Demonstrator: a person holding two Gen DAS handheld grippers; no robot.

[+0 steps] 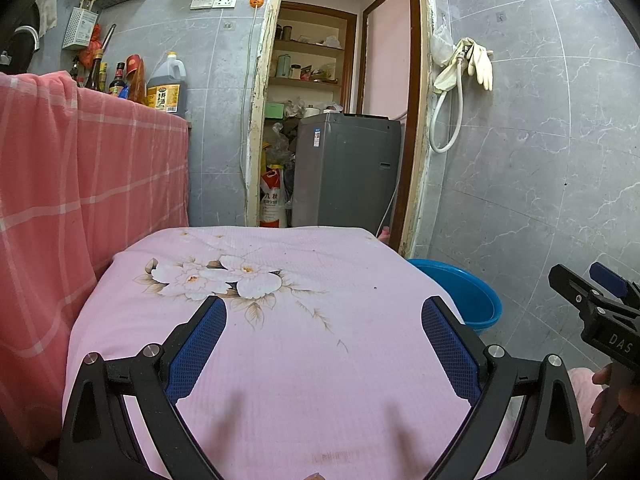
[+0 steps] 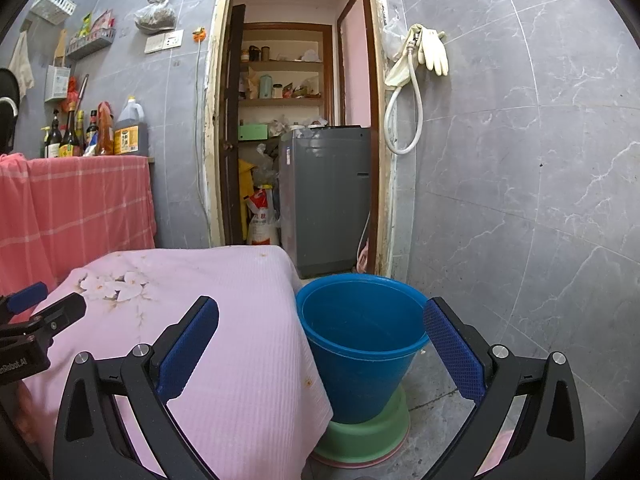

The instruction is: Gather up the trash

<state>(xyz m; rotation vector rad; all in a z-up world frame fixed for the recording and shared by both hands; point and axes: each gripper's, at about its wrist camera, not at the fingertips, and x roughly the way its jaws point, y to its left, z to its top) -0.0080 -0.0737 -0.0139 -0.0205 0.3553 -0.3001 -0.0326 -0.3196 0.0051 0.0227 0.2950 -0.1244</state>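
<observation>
My left gripper (image 1: 323,312) is open and empty above a table covered with a pink flowered cloth (image 1: 280,344). My right gripper (image 2: 320,314) is open and empty, held over the table's right edge (image 2: 240,320) and a blue bucket (image 2: 360,344) that stands on the floor beside the table. The bucket's inside looks empty. The bucket also shows in the left wrist view (image 1: 468,296), with the right gripper (image 1: 592,300) above it at the far right. The left gripper (image 2: 44,308) shows at the left edge of the right wrist view. I see no loose trash on the cloth.
A green basin (image 2: 360,436) sits under the bucket. A counter draped in red checked cloth (image 1: 80,184) with sauce bottles (image 1: 164,88) stands at the left. A doorway behind shows a grey washing machine (image 1: 348,168) and shelves. Grey tiled wall (image 2: 520,200) at the right.
</observation>
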